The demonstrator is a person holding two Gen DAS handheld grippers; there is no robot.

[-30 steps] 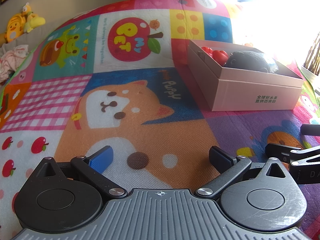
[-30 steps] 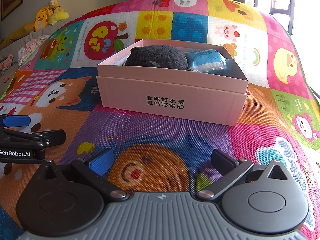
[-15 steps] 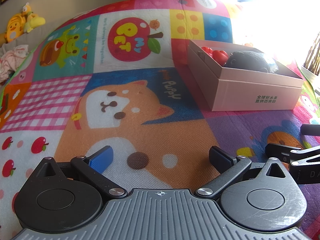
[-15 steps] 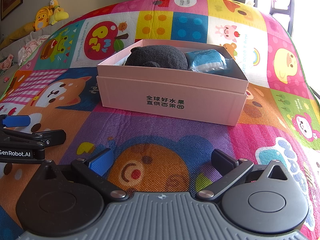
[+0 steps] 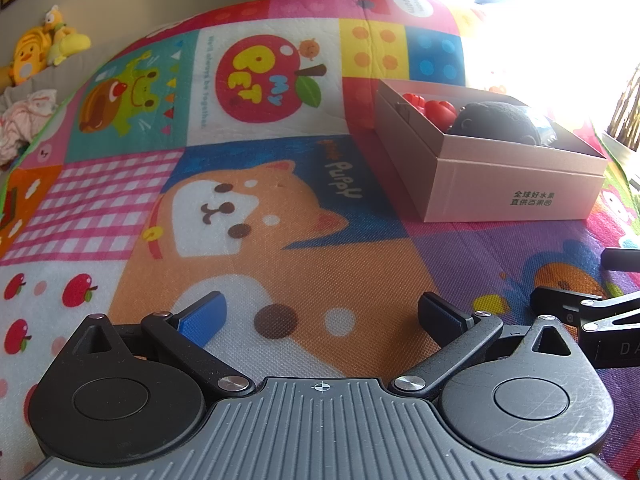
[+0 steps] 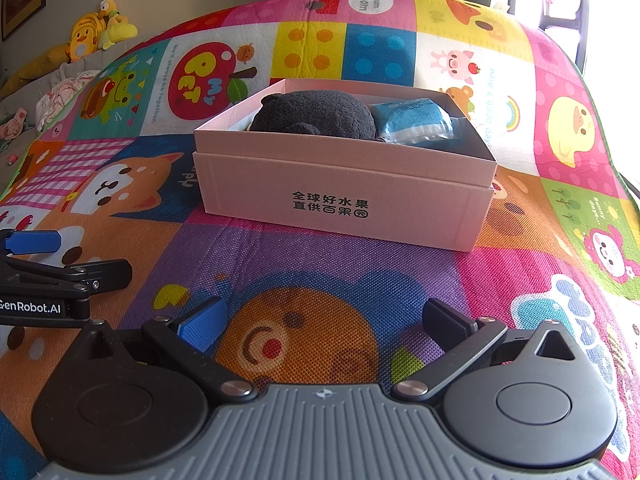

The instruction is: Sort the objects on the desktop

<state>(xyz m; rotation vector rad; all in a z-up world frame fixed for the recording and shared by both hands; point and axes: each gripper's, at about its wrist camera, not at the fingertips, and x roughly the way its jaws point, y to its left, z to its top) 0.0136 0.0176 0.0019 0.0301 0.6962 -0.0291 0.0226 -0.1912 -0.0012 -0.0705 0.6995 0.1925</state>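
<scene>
A pink cardboard box (image 6: 344, 200) stands on the colourful play mat, straight ahead in the right wrist view and at the far right in the left wrist view (image 5: 512, 196). It holds a dark grey plush toy (image 6: 312, 114), a blue packet (image 6: 416, 122) and a red object (image 5: 434, 108). My left gripper (image 5: 322, 314) is open and empty, low over the mat, left of the box. My right gripper (image 6: 324, 320) is open and empty, low over the mat in front of the box. Each gripper shows at the other view's edge.
The play mat (image 5: 248, 216) covers the whole surface. Yellow plush toys (image 6: 96, 32) and crumpled pink cloth (image 6: 64, 96) lie beyond its far left edge by the wall. Bright window glare washes out the far right.
</scene>
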